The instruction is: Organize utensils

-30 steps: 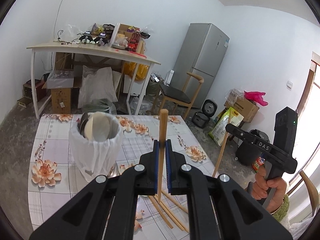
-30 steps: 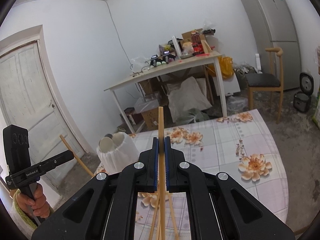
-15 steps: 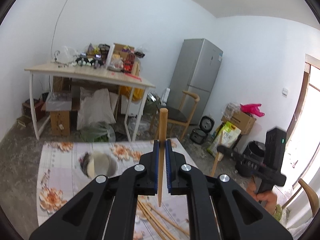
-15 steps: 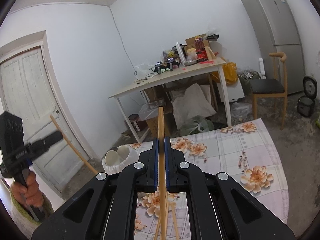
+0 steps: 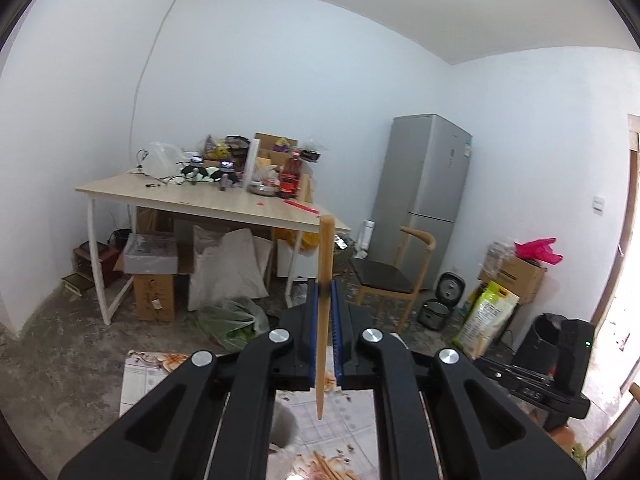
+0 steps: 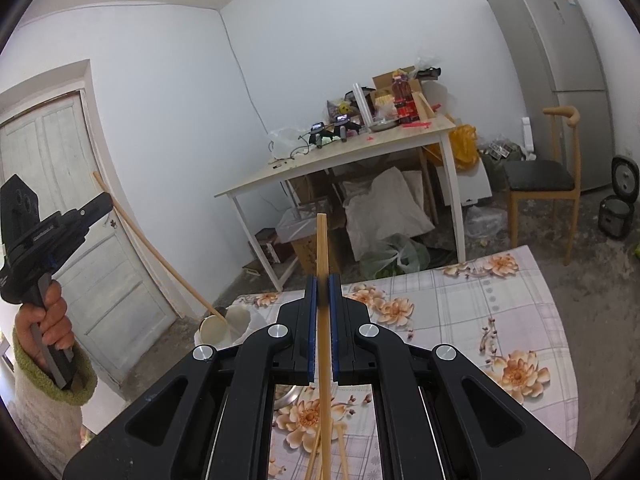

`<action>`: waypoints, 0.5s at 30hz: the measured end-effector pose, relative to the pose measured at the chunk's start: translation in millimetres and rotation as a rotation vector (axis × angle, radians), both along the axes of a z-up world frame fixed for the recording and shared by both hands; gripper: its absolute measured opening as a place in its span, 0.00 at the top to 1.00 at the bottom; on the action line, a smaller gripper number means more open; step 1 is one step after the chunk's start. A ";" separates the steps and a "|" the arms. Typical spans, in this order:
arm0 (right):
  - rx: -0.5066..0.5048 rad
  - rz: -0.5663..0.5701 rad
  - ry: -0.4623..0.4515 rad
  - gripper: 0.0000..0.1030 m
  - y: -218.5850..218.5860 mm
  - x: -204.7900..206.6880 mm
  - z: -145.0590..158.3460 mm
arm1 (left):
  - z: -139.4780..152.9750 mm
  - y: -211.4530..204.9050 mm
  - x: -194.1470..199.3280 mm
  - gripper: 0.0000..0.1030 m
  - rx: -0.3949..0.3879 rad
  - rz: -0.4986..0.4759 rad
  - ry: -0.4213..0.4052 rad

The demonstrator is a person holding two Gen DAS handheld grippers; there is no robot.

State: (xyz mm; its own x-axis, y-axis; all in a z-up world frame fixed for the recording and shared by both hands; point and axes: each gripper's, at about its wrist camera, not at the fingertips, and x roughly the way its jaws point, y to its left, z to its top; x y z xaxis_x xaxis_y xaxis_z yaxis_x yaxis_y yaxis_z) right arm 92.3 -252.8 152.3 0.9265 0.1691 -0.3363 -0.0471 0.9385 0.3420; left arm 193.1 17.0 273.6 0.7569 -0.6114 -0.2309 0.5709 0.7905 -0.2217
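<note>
My left gripper [image 5: 323,292] is shut on a wooden chopstick [image 5: 323,312] and is raised high, tilted up toward the room. In the right wrist view the left gripper [image 6: 104,202] holds that chopstick [image 6: 160,258] slanting down, its tip at the mouth of the white utensil holder [image 6: 224,326]. My right gripper [image 6: 323,284] is shut on another chopstick [image 6: 323,320], held upright above the table. Loose chopsticks [image 6: 338,456] lie on the floral tablecloth [image 6: 460,320] below it, and they also show in the left wrist view [image 5: 328,468].
A wooden desk [image 5: 208,200] piled with clutter stands behind, with boxes and bags under it. A grey fridge [image 5: 424,200], a wooden chair [image 5: 392,276], rice cookers [image 5: 444,300] and a white door [image 6: 72,240] surround the table.
My left gripper rose and tilted up, so its view lost most of the table. Its chopstick tip moved to the holder's mouth. My right gripper lifted slightly with its chopstick.
</note>
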 end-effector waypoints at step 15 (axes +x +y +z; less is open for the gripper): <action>-0.007 0.004 0.042 0.96 0.0 23.7 -11.1 | -62.3 -6.1 57.3 0.95 0.070 0.053 0.131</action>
State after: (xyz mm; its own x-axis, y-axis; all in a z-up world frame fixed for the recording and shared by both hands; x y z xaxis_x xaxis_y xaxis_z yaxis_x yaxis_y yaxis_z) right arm 116.0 -252.8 141.2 0.9110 0.1699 -0.3758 -0.0366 0.9409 0.3368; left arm 250.4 10.9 211.3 0.7484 -0.5503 -0.3703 0.4980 0.8349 -0.2343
